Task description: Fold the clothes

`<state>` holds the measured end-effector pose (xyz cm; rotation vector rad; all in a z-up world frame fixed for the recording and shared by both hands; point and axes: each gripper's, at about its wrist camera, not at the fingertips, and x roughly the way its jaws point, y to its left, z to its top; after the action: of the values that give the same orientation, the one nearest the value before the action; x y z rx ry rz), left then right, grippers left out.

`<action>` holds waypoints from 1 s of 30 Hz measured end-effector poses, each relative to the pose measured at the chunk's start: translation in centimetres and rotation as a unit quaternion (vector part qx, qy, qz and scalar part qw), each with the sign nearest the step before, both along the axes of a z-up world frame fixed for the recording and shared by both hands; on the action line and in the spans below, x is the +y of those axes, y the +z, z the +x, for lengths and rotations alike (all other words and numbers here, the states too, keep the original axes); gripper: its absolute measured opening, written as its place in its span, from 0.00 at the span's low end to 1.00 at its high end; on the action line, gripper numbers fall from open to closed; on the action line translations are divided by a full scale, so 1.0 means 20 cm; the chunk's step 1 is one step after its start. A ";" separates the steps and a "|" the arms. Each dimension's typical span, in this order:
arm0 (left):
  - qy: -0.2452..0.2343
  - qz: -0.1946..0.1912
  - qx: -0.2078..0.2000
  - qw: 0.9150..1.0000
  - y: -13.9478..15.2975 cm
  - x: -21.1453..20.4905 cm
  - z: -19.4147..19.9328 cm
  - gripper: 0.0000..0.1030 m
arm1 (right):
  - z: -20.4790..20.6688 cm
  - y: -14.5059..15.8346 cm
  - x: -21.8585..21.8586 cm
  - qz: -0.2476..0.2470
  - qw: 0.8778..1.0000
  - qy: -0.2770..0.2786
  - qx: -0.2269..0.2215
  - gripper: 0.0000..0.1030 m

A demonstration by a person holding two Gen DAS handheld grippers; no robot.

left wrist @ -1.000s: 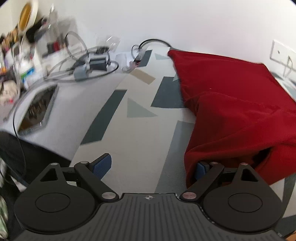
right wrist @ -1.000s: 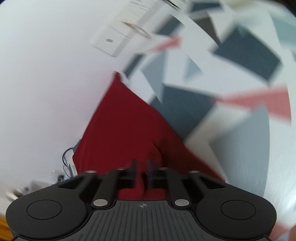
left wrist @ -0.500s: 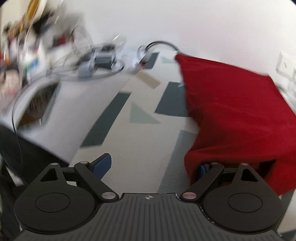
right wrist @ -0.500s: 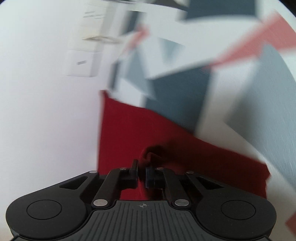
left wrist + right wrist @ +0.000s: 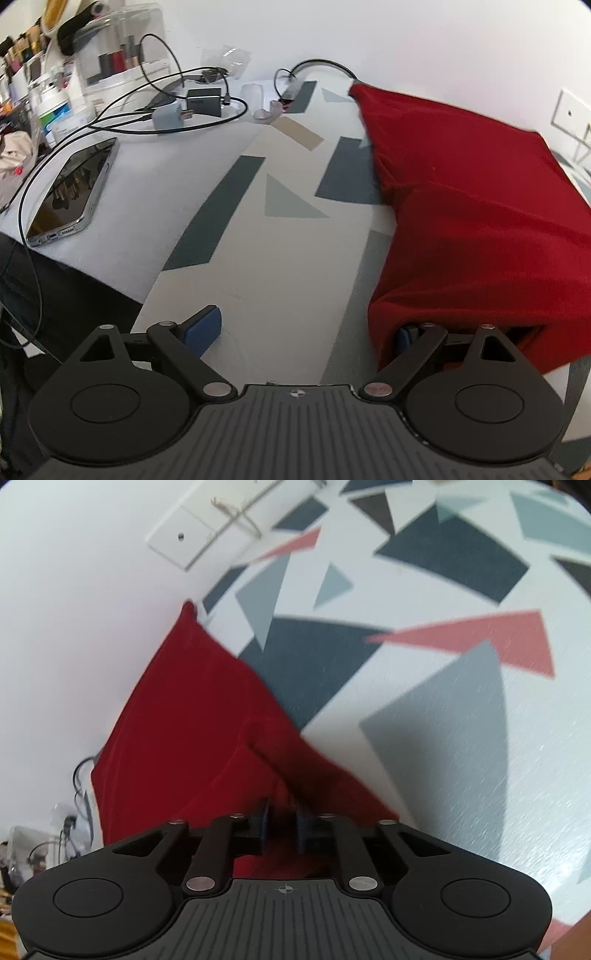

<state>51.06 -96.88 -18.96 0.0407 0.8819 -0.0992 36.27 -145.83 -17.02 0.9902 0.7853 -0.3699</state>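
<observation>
A dark red garment (image 5: 472, 192) lies on a table with a grey, blue and pink geometric cloth (image 5: 280, 258), against the white wall. My left gripper (image 5: 306, 328) is wide open; its left finger (image 5: 201, 328) is over bare cloth and its right finger (image 5: 404, 334) is tucked under the garment's near edge. In the right wrist view the garment (image 5: 192, 709) has a fold raised toward my right gripper (image 5: 282, 823), whose fingers are close together with red fabric between them.
A phone (image 5: 70, 188) lies at the table's left edge, with chargers and black cables (image 5: 184, 107) behind it. Jars and boxes (image 5: 55, 66) crowd the far left. A wall socket (image 5: 570, 114) sits behind the garment. The table edge drops off at lower left.
The right gripper has swung and its fingers have parted slightly around the fabric. The left gripper stays open with its right finger under the garment's edge; the left view shifted slightly.
</observation>
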 end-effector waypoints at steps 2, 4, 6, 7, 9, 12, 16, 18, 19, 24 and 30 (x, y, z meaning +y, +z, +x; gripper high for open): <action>-0.013 -0.007 0.011 1.000 0.01 0.01 -0.01 0.88 | 0.00 0.05 -0.01 -0.027 1.000 -0.006 0.002 0.32; -0.039 -0.043 0.026 0.998 0.04 0.03 -0.04 0.88 | -0.02 0.09 -0.01 -0.051 0.999 -0.007 -0.003 0.38; -0.077 -0.106 0.043 0.990 0.10 0.06 -0.07 0.88 | -0.06 0.13 -0.01 -0.067 0.998 -0.003 -0.017 0.53; -0.098 -0.142 0.048 0.984 0.12 0.08 -0.08 0.88 | -0.08 0.13 -0.01 -0.074 0.997 0.000 -0.026 0.62; -0.121 -0.201 0.050 0.971 0.17 0.10 -0.09 0.89 | -0.14 0.13 0.01 -0.088 0.995 0.007 -0.052 0.74; -0.078 -0.256 0.049 0.962 0.15 0.14 -0.03 0.92 | -0.17 0.08 0.04 -0.099 0.994 0.016 -0.044 0.89; -0.022 -0.214 0.062 0.975 0.03 0.09 0.11 0.87 | -0.11 -0.02 0.10 -0.115 0.993 0.029 -0.007 0.92; -0.037 -0.178 0.073 0.981 -0.01 0.02 0.15 0.82 | -0.07 -0.04 0.14 -0.146 0.988 0.057 -0.001 0.96; -0.044 -0.160 0.069 0.984 -0.01 -0.01 0.15 0.82 | -0.05 -0.05 0.16 -0.163 0.984 0.072 0.001 0.94; -0.048 -0.142 0.067 0.986 -0.03 -0.11 0.17 0.76 | 0.03 -0.05 0.24 -0.199 0.972 0.126 -0.005 0.69; -0.049 -0.144 0.066 0.986 -0.01 -0.18 0.13 0.16 | 0.06 -0.05 0.22 -0.195 0.969 0.151 -0.012 0.21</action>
<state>53.66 -100.41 -19.09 -0.1945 0.9912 -0.3229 37.44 -141.50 -17.94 0.4961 0.7894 -0.2340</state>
